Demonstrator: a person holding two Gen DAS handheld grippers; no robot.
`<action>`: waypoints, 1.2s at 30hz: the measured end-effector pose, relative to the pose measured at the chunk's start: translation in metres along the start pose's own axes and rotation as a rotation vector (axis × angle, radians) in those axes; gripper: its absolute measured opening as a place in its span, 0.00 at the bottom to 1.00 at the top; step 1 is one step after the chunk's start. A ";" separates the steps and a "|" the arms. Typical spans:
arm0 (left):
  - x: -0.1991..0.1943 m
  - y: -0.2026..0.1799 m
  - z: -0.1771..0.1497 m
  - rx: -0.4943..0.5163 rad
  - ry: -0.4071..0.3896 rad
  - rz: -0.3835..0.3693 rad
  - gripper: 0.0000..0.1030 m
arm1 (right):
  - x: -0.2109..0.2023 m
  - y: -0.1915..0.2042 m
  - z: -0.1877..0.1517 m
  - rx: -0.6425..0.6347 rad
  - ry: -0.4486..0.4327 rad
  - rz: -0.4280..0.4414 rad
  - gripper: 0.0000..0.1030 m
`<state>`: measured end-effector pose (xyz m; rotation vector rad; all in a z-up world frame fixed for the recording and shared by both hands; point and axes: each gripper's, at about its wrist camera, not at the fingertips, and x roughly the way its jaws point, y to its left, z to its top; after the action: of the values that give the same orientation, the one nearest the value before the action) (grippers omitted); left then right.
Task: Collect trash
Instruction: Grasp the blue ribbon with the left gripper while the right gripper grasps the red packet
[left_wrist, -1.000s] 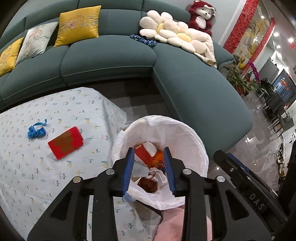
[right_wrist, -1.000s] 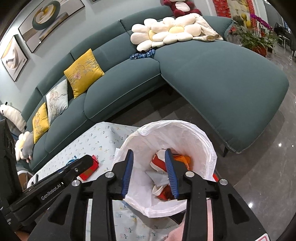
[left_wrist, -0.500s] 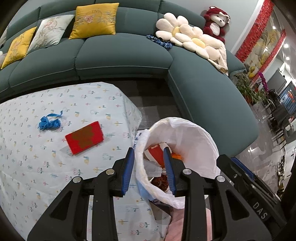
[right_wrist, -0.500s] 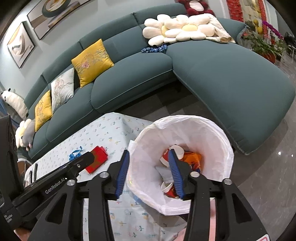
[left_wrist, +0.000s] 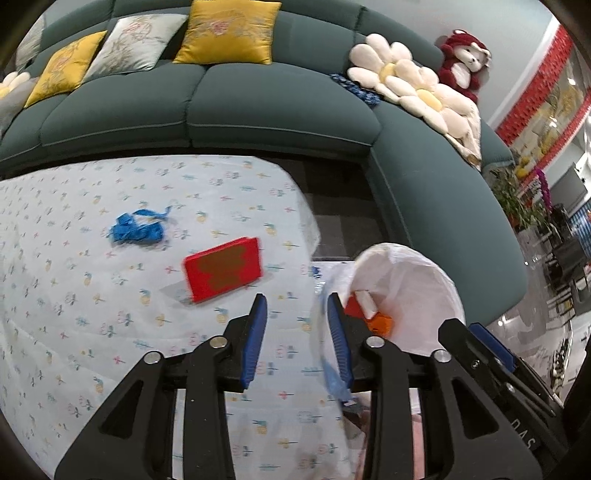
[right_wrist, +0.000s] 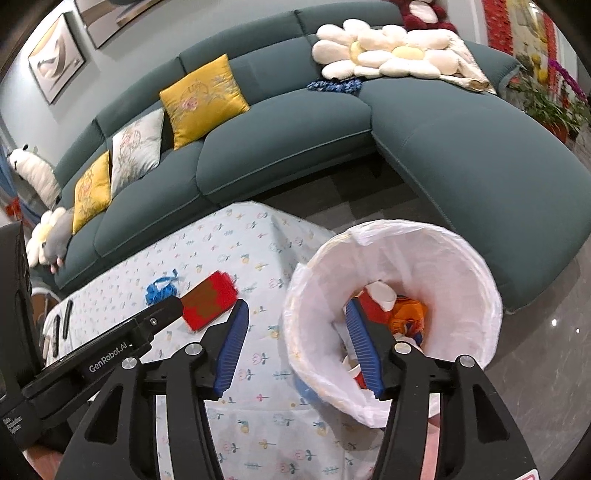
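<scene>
A flat red box (left_wrist: 223, 273) lies on the floral tablecloth (left_wrist: 74, 295), with a crumpled blue ribbon (left_wrist: 136, 229) behind it to the left. A bin lined with a white bag (left_wrist: 410, 280) stands off the table's right edge and holds red, orange and white trash (left_wrist: 369, 312). My left gripper (left_wrist: 297, 314) is open and empty, above the table edge, just in front of the red box. My right gripper (right_wrist: 295, 332) is open and empty, straddling the bin's near rim (right_wrist: 295, 332). The red box (right_wrist: 208, 304), ribbon (right_wrist: 160, 290) and bin (right_wrist: 443, 266) show in the right wrist view too.
A curved teal sofa (left_wrist: 280, 110) wraps behind the table and bin, with yellow and white cushions (left_wrist: 225, 31), a flower-shaped pillow (left_wrist: 406, 85) and a red plush toy (left_wrist: 465, 62). Glossy floor (right_wrist: 546, 350) lies right of the bin. Dark objects (right_wrist: 61, 323) lie at the table's far left.
Both grippers have swung left, from over the bin toward the table. The right gripper's jaws have opened wider. The red box and ribbon now sit nearer the middle of the left wrist view.
</scene>
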<state>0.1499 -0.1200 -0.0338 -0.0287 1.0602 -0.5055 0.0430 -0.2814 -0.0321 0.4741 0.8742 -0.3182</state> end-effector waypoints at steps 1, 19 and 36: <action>0.000 0.007 0.000 -0.009 -0.002 0.008 0.37 | 0.004 0.004 0.000 -0.005 0.009 -0.002 0.53; 0.025 0.175 0.024 -0.282 0.024 0.250 0.70 | 0.113 0.121 0.005 -0.002 0.214 -0.076 0.67; 0.113 0.225 0.071 -0.623 0.204 0.237 0.70 | 0.205 0.137 0.011 0.053 0.340 -0.242 0.67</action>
<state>0.3398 0.0177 -0.1506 -0.4032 1.3685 0.0517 0.2366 -0.1855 -0.1518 0.4796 1.2614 -0.4918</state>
